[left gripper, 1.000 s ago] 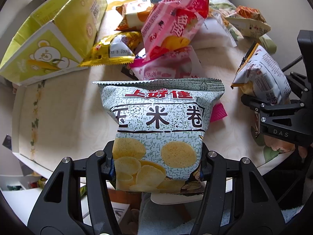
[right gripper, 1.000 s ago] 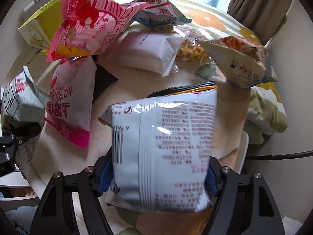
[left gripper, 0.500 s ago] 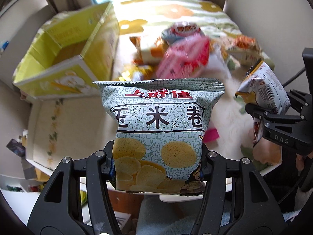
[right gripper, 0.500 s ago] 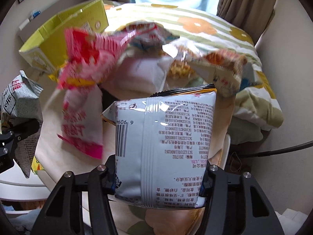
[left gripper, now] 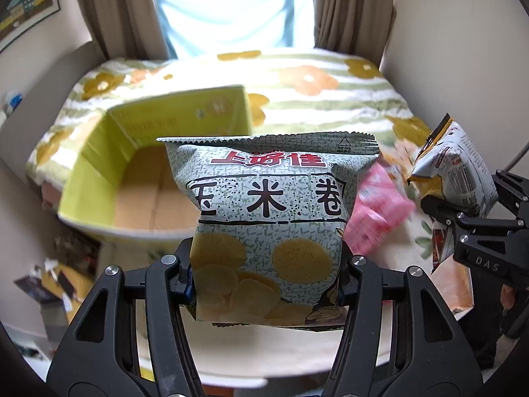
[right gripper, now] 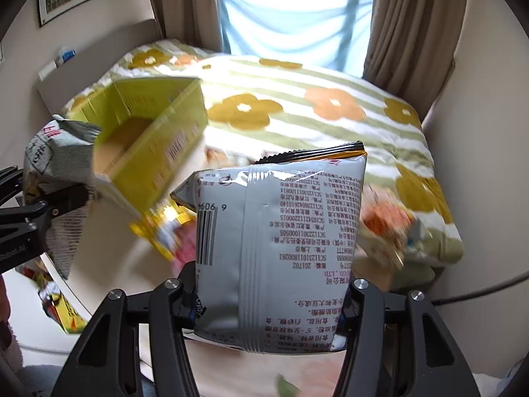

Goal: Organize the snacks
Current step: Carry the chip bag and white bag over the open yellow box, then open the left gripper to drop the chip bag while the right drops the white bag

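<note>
**2 puffed snack bags aloft, each pinched low in its tongs**

Left wrist view: the left tongs (left gripper: 266, 284) pinch the green corn-curl bag (left gripper: 269, 225) across its lower third, pads pressed into both side edges. The bag stands upright, its top seal crimped and level, well above the bench (left gripper: 264, 354). Behind it sits the yellow carton (left gripper: 145, 172), open at the top and bare inside, at the bench's far left corner. A pink packet (left gripper: 377, 218) lies blurred to the right. At the right edge the right tongs (left gripper: 463, 218) carry their own bag.

Right wrist view: the right tongs (right gripper: 267, 301) have just been closing and now pinch the silver-backed bag (right gripper: 281, 244) between them, printed back toward the camera, black-and-orange seal uppermost. The other bag shows at the left edge, beside the carton.

Handling, as I judge it: both bags look air-filled, light and soft, with slick film that could slide under a loose grip, and the crisps inside would crush under a hard one. The flat side edges or the crimped seal are the safest holds; squeezing the bulging middle risks popping it.
</note>
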A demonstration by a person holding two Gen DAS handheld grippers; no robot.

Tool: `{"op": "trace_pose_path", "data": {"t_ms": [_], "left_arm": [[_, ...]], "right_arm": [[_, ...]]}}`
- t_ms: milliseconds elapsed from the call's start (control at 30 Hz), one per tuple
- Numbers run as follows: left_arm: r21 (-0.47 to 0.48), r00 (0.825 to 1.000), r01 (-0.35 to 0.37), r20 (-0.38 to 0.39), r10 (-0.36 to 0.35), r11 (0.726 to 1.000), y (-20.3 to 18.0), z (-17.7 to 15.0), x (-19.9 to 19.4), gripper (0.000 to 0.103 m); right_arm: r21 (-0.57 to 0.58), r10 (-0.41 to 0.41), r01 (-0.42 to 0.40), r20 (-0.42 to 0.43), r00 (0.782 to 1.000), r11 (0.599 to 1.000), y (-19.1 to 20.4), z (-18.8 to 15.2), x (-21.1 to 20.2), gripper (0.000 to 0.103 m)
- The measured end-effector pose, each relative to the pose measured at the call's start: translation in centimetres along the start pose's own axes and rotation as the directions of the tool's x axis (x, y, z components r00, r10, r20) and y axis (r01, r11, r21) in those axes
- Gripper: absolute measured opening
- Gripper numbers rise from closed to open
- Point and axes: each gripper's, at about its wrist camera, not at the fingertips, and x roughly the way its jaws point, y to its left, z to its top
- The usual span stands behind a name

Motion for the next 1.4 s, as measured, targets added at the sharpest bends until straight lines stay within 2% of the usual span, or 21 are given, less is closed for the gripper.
{"op": "trace_pose_path", "data": {"t_ms": [300,600,867,1033,1167,1200,1267,1300,1400], "left_arm": [[0.007,0.999,0.022,0.042,-0.022,1.0,11.5,6.3,1.2,0.054],[0.02,0.998,0.052,-0.028,-0.052,0.998,19.6,10.5,6.7,0.054],[-0.016,0.988,0.053,-0.147,-0.055,0.998,22.3,11.1,13.7,0.054],[-0.019,0.971,0.035,-0.235,-0.038,0.999,22.4,10.1,17.2,0.054],[-0.028,0.96,0.032,-0.276,-0.038,0.999,22.5,9.3,19.0,0.054],[-0.032,0.959,0.028,-0.281,-0.036,0.999,22.5,9.3,19.1,0.057],[-0.029,0.955,0.018,-0.295,-0.026,0.999,22.5,9.1,19.4,0.08],[-0.021,0.956,0.0,-0.292,-0.006,1.0,22.5,9.0,19.4,0.101],[-0.005,0.964,-0.009,-0.266,0.008,1.0,22.7,9.0,18.4,0.103]], "right_arm": [[-0.011,0.01,-0.009,0.054,0.999,1.0,8.7,8.6,1.8,0.053],[0.014,0.036,-0.036,0.013,0.999,0.999,15.5,14.0,7.1,0.053],[-0.003,0.066,-0.066,-0.084,0.994,0.998,18.1,15.2,12.1,0.053],[-0.027,0.094,-0.099,-0.139,0.986,0.995,19.0,15.0,14.7,0.053],[-0.035,0.111,-0.119,-0.17,0.979,0.992,19.2,14.8,16.0,0.053],[-0.041,0.113,-0.122,-0.175,0.978,0.992,19.3,14.7,16.2,0.053],[-0.054,0.115,-0.127,-0.188,0.975,0.99,19.5,14.5,16.6,0.053],[-0.059,0.116,-0.13,-0.191,0.975,0.99,19.6,14.5,16.6,0.053],[-0.087,0.116,-0.135,-0.19,0.975,0.987,19.7,14.3,16.6,0.053]]}}
